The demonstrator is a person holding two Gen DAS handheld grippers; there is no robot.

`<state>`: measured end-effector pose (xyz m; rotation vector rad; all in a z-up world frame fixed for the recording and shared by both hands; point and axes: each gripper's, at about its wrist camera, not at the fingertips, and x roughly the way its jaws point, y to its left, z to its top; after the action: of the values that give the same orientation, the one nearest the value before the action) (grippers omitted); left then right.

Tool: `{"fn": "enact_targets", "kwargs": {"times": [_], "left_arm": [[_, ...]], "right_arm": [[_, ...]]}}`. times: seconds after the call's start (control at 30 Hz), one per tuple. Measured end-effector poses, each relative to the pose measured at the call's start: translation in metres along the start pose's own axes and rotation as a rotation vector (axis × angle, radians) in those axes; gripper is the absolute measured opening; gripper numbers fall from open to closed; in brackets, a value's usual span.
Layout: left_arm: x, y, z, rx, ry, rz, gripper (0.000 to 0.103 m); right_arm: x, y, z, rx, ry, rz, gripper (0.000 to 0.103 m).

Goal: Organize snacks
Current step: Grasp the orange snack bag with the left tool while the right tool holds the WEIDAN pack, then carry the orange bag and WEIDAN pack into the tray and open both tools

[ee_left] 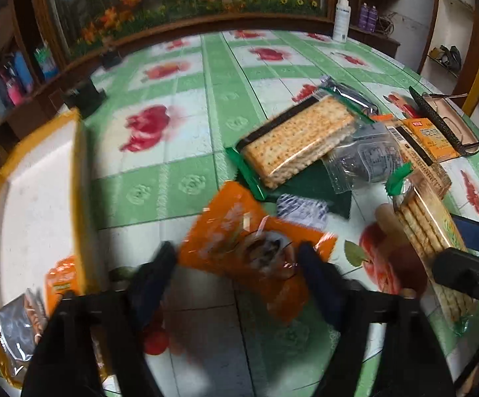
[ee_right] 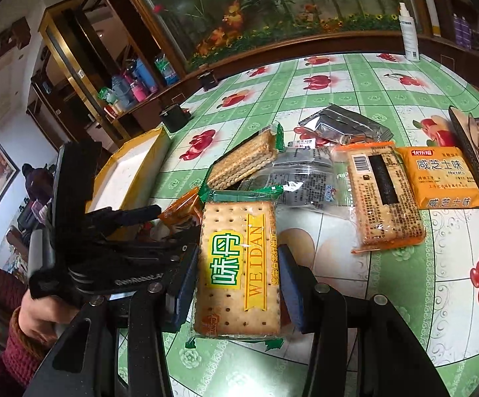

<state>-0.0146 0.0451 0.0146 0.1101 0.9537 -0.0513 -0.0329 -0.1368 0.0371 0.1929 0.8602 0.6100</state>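
Where green floral tablecloth meets aquarium: right hand-held gripper clamps cracker pack; left hand-held gripper apart.

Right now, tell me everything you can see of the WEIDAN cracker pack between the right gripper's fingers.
The WEIDAN cracker pack is a flat clear-plastic sleeve with green ends, showing square, dotted golden crackers. A yellow-green label and a yellow band reading WEIDAN run along its top face. It looks sealed and lies lengthwise between the fingers of the right gripper, whose blue pads sit against its long edges. Its far end overlaps a clear grey-printed packet; whether it is lifted off the tablecloth is unclear.
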Motion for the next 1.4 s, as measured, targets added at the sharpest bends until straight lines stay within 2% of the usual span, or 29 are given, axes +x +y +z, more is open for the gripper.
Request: {"fn": "enact_targets", "kwargs": {"times": [0.03,0.07,0.1,0.2,0.37,0.5,0.67,0.77,0.97,1.17,1.3,1.4], "left_arm": [[-0.002,0.001,-0.001,-0.006,-0.005,-0.007,0.046],[-0.003,0.006,-0.003,-0.034,0.003,-0.061,0.045],[-0.005,0.008,-0.004,-0.044,0.004,-0.084,0.044],[-0.009,0.007,-0.01,-0.042,-0.012,-0.086,0.044],[-0.021,0.007,-0.015,-0.049,-0.03,-0.13,0.043],[-0.039,0.017,-0.013,-0.078,-0.071,-0.16,0.043],[-0.068,0.042,-0.014,-0.125,-0.141,-0.163,0.043],[-0.084,0.069,-0.018,-0.172,-0.18,-0.143,0.043],[-0.102,0.142,-0.034,-0.308,-0.223,-0.036,0.044],[-0.097,0.197,-0.054,-0.422,-0.209,0.057,0.044],[-0.084,0.222,-0.063,-0.47,-0.183,0.108,0.044],[-0.075,0.235,-0.067,-0.503,-0.168,0.107,0.044]], "right_arm": [[0.0,0.0,0.0,-0.001,0.001,0.002,0.051],[0.001,-0.001,-0.001,-0.001,0.003,0.005,0.051],[0.001,0.0,-0.001,0.0,0.004,0.007,0.051],[0.004,0.001,-0.001,-0.004,0.007,0.011,0.051],[0.003,0.005,0.0,-0.004,0.003,0.005,0.051],[0.001,0.011,0.003,-0.017,-0.001,-0.003,0.051],[0.004,0.027,0.011,-0.051,0.002,-0.004,0.051],[0.01,0.045,0.016,-0.087,0.01,0.01,0.051],[0.035,0.106,0.028,-0.197,0.034,0.074,0.051],[0.076,0.171,0.034,-0.275,0.078,0.156,0.051],[0.106,0.201,0.036,-0.313,0.098,0.15,0.051],[0.131,0.211,0.04,-0.306,0.12,0.135,0.051]]}}
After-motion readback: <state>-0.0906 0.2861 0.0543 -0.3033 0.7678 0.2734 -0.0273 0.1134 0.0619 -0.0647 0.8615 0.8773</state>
